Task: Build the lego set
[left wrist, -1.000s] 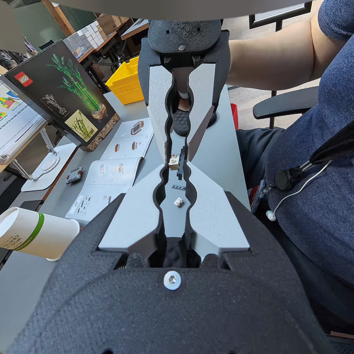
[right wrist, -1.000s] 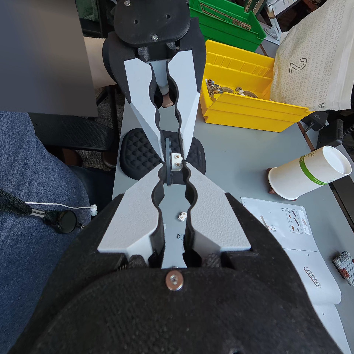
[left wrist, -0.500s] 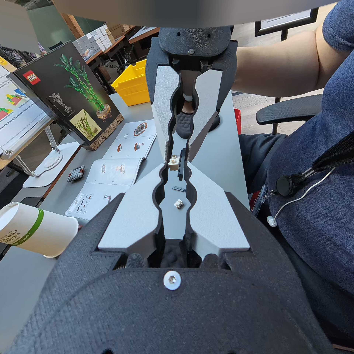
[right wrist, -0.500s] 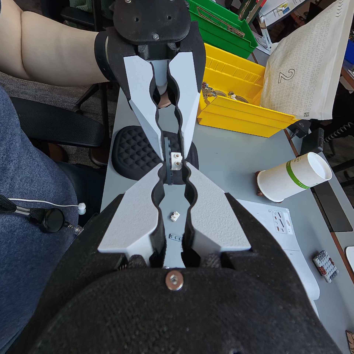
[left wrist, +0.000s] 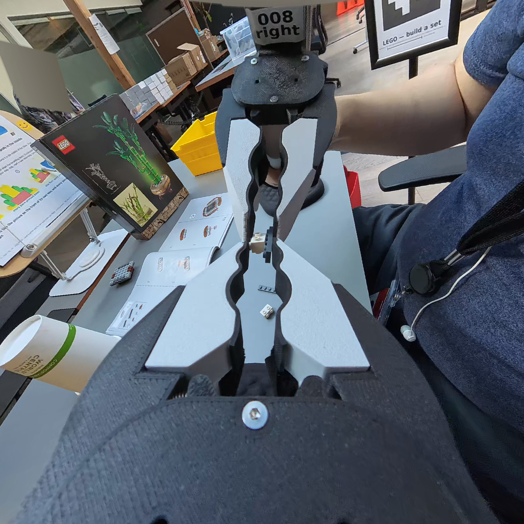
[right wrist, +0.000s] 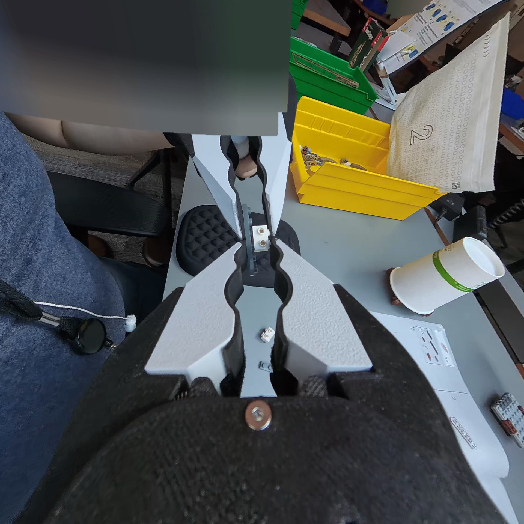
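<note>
Meeting tip to tip above the grey tabletop (left wrist: pixel 334 249), the two tools share one small assembly: a thin dark grey studded plate (left wrist: pixel 268 243) standing on edge with a small cream brick (left wrist: pixel 257 243) stuck to its face. The left tool (left wrist: pixel 259 246) has its jaws narrowed to a slim gap; whether they pinch the plate or the brick I cannot tell. The right tool (right wrist: pixel 256 245) is likewise nearly closed around the same pair, its exact grip unclear too. On the tabletop directly below the assembly lie a loose cream two-stud brick (left wrist: pixel 266 311) and a short dark grey strip plate (left wrist: pixel 266 288). Beyond the assembly, in the right wrist view, sit a black padded rest (right wrist: pixel 207 235) and a yellow plastic bin (right wrist: pixel 354 181); a tipped white paper cup with a green band (right wrist: pixel 442 278) lies to the right, near an open instruction booklet (right wrist: pixel 431 357).
</note>
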The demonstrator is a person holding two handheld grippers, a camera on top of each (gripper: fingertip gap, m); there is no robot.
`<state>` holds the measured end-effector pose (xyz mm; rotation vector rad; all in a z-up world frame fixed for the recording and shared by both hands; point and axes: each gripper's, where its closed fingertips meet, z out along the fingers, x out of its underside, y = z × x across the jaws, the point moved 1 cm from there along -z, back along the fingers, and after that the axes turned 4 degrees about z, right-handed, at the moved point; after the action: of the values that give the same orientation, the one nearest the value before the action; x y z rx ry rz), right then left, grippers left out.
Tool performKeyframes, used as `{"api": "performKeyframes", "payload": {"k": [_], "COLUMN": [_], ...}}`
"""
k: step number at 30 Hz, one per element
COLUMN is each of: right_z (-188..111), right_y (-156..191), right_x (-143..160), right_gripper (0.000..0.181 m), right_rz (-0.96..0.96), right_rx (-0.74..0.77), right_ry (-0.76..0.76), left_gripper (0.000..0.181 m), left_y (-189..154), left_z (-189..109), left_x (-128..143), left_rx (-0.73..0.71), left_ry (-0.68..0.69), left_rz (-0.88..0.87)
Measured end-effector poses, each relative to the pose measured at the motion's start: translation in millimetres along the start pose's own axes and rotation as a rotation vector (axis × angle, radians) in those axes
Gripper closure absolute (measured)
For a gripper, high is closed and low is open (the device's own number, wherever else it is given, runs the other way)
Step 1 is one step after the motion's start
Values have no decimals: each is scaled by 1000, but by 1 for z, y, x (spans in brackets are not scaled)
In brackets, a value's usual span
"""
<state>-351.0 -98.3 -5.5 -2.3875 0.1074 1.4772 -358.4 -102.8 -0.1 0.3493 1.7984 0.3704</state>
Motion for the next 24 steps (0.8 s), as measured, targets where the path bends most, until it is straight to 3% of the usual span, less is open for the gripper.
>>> {"api": "performKeyframes", "payload": {"k": [5, 13, 24], "right_z": [3, 3, 6], "right_y": [4, 4, 1], "right_x": [6, 2, 6], "right_gripper": [166, 166, 167], "right_rz": [-8, 8, -80], "right_rx": [-16, -8, 69], "right_ry": [26, 11, 83], "left_gripper": [168, 168, 167], "left_y": [-5, -4, -4], "left_z": [1, -2, -1], "left_x": [5, 3, 8], "left_rx": [10, 20, 19], "left_ry": [45, 1, 20], "left_rz": [43, 20, 3]}}
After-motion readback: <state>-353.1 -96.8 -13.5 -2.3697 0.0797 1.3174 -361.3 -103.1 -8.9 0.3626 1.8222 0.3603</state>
